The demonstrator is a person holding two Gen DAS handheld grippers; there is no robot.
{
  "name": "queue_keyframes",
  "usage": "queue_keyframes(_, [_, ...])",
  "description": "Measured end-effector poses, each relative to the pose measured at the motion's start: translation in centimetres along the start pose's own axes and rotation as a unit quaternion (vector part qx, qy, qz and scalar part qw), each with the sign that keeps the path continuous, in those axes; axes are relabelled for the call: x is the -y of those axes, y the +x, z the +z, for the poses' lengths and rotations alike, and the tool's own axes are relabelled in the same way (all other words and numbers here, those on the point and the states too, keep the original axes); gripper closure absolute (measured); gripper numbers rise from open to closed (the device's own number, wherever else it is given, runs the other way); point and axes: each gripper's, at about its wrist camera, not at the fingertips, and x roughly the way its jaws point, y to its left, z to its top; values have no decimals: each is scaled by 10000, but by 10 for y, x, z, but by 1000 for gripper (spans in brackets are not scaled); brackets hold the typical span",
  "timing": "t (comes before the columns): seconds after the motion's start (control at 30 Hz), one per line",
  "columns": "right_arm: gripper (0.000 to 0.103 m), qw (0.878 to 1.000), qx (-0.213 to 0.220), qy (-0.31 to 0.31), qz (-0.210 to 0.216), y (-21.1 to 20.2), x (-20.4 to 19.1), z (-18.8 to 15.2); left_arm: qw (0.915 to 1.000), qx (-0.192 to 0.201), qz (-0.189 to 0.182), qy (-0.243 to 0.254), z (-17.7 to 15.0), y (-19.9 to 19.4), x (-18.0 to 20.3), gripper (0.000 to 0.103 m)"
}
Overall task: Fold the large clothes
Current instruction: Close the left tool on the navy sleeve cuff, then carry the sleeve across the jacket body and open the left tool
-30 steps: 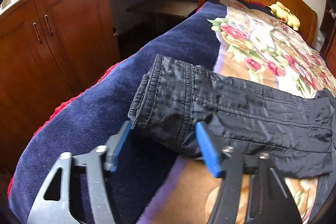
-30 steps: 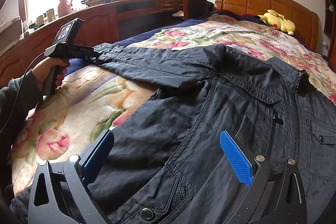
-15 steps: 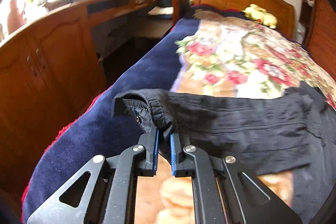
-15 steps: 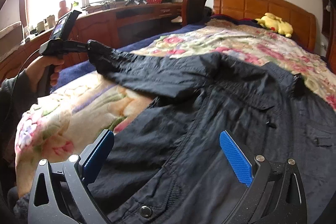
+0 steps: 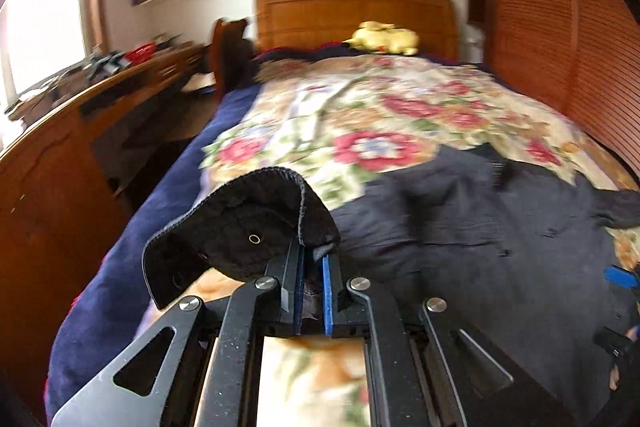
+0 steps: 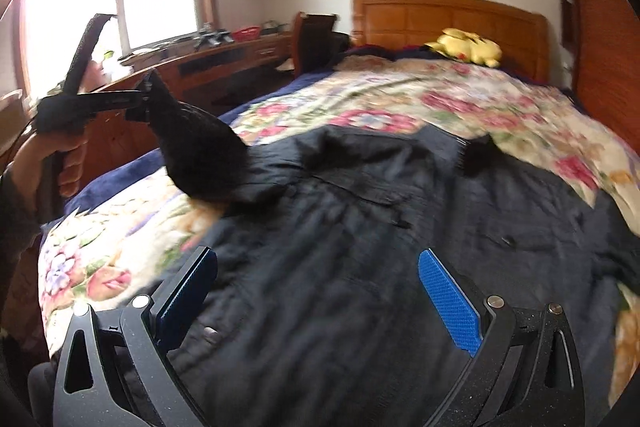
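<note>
Fold barely begun: the black jacket [image 6: 380, 227] lies spread on the floral bedspread [image 6: 460, 99], left gripper [image 5: 311, 267] clamped on its raised sleeve cuff [image 5: 240, 227], right gripper [image 6: 316, 287] spread wide above the body, holding nothing.

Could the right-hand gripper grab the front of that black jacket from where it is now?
Probably yes. The right gripper hangs open just over the jacket, whose front lies spread on the bed with nothing between the blue pads and the cloth. The left gripper only holds the sleeve cuff, off to the side.
</note>
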Motion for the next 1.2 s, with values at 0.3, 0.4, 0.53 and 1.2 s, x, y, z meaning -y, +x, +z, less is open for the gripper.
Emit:
queue_keyframes(0.3, [2,9983,-134,300,-486,-20,43,-19,9953,207,-763,552,7,-31,101,95])
queue_keyframes(0.4, [2,9977,-146,358,-552,-23,46,-17,9928,222,-949,695,6,-37,126,95])
queue_keyframes(0.53, [2,9977,-149,374,-541,-25,43,-14,9895,227,-1208,767,0,-42,150,95])
queue_keyframes(1.2, [2,9972,-300,400,-552,-15,52,-11,9887,295,-1104,970,-77,-65,167,58])
